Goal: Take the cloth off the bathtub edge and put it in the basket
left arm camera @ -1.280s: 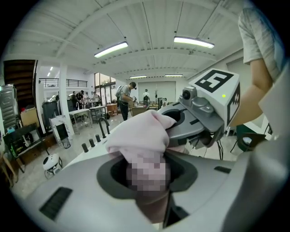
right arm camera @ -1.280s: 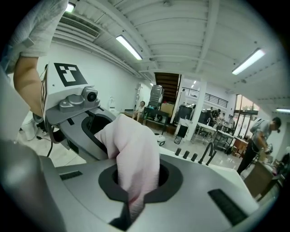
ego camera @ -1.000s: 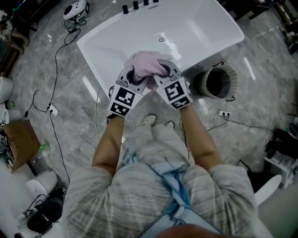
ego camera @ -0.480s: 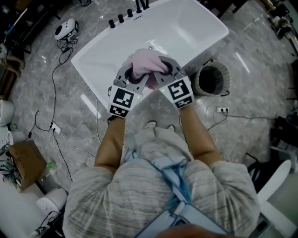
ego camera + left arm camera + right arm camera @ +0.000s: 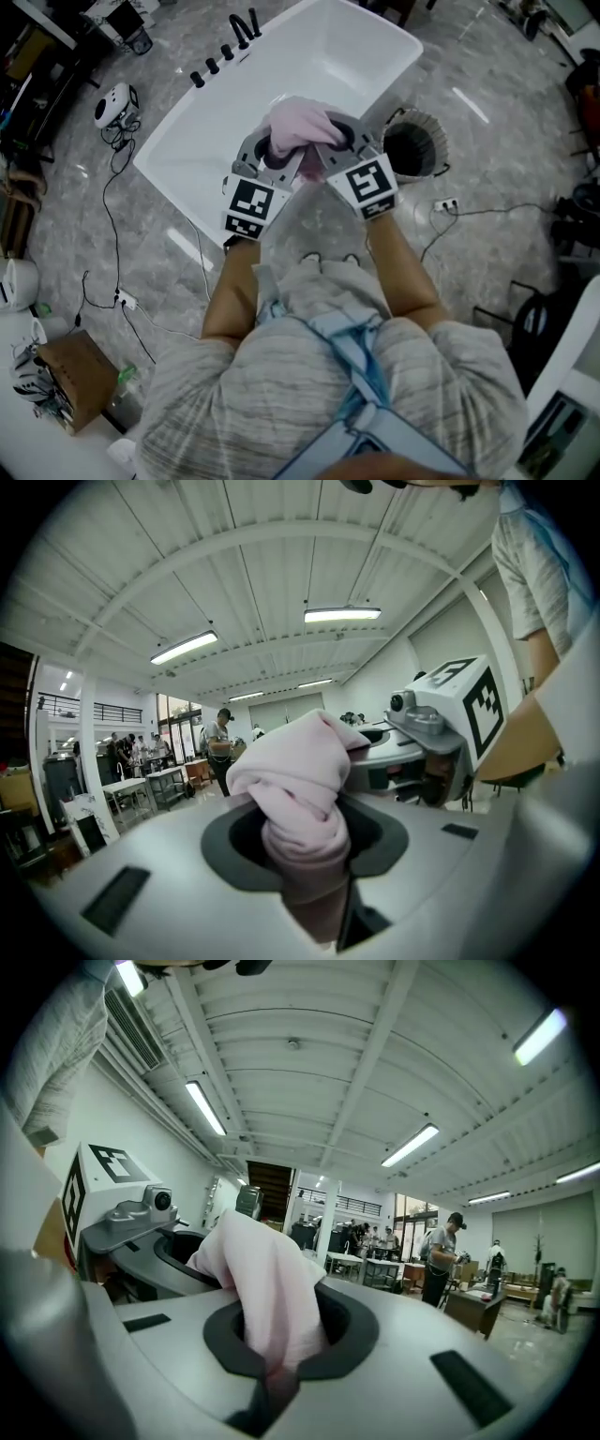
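Observation:
A pink cloth (image 5: pixel 302 125) is bunched up between my two grippers, raised above the near rim of the white bathtub (image 5: pixel 206 141). My left gripper (image 5: pixel 269 161) is shut on the cloth's left part, and in the left gripper view the cloth (image 5: pixel 298 785) bulges out of its jaws. My right gripper (image 5: pixel 339 150) is shut on the right part; the right gripper view shows the cloth (image 5: pixel 269 1288) pinched thin in its jaws. The two grippers nearly touch. The round dark basket (image 5: pixel 412 147) stands on the floor just right of the tub.
Black tap knobs (image 5: pixel 217 58) line the tub's far end. Cables (image 5: pixel 122 300) trail over the grey marble floor at left, near a cardboard box (image 5: pixel 73 375). The person's feet (image 5: pixel 323 258) stand below the grippers. People and tables (image 5: pixel 441 1260) show far off in the hall.
Both grippers have risen with the cloth held between them, off the tub's rim. In the head view the tub and basket have slid up and left.

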Available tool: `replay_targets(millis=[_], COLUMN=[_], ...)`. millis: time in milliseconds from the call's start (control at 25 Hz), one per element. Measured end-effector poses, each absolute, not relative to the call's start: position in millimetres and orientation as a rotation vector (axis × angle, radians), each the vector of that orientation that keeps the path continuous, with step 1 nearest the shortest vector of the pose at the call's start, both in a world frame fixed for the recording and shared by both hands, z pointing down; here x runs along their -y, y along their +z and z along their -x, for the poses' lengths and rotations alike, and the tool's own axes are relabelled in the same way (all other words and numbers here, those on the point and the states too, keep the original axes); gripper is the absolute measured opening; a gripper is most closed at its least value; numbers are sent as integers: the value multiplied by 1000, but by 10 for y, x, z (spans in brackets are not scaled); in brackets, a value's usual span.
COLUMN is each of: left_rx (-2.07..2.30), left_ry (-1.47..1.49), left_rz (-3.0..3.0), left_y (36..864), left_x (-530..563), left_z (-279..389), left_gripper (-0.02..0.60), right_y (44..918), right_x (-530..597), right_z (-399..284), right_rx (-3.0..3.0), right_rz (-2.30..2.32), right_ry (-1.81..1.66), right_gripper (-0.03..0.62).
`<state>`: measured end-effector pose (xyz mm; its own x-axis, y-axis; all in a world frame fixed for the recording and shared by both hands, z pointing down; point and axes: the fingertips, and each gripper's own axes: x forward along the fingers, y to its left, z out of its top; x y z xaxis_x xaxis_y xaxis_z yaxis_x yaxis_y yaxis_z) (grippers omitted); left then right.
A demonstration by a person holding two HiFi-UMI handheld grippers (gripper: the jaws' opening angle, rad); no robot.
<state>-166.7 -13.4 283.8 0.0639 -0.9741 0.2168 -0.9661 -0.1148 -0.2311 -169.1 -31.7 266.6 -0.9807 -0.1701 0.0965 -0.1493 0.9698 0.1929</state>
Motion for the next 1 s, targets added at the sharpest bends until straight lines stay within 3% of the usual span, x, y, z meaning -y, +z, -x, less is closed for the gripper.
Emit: replay_targets(millis=[1000], left_rx=[-1491], left_ry=[-334], left_rz=[2590], left_y=[2511], left_x=[907], left_z=[295], left_gripper=[140], right_y=[2310], right_x=[1080], right_z=[199], right_rx=[2869], right_rz=[-976], right_ry=[-303], right_gripper=[15])
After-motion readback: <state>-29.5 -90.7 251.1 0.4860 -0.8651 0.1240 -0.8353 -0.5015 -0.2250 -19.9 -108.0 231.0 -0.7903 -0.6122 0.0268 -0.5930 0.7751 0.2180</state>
